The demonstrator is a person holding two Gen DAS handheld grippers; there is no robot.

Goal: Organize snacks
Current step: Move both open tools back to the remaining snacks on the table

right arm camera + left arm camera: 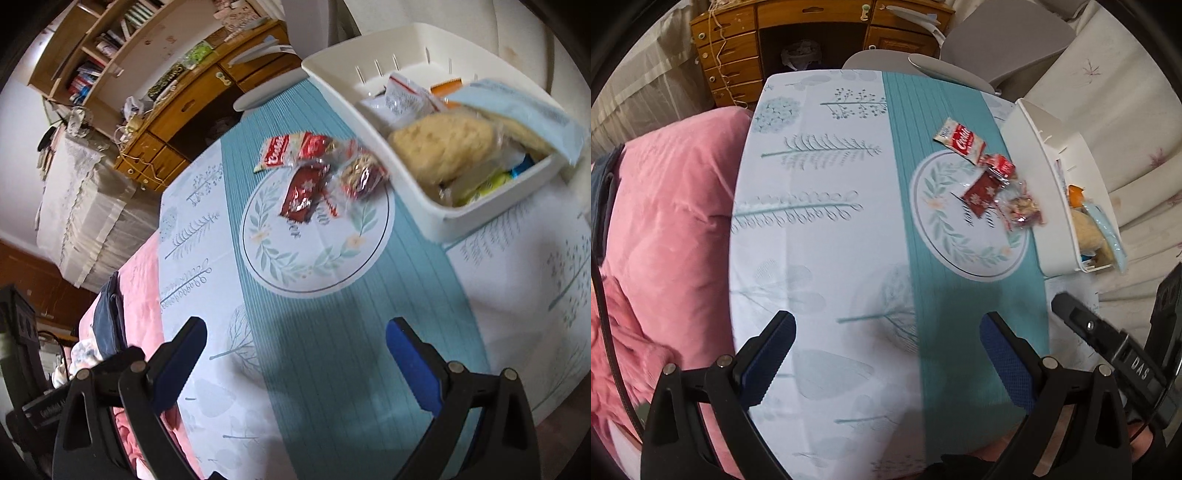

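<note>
White bin [436,218] already holding several packs; four snacks [317,173] still lying on table [332,369]. Left gripper [886,354], right gripper [295,354] hovering wide, carrying nothing.

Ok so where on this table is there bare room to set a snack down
Free: the tablecloth's pale tree-print half beside the pink blanket, and the teal stripe before both hand-held grippers. Crowded: the snack packets beside the white bin.

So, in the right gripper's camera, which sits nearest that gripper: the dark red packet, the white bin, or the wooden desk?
1. Dark red packet, straight ahead of the right gripper on the printed circle.
2. White bin, ahead to the right; close to call against the packet.
3. Wooden desk, far back left.
</note>
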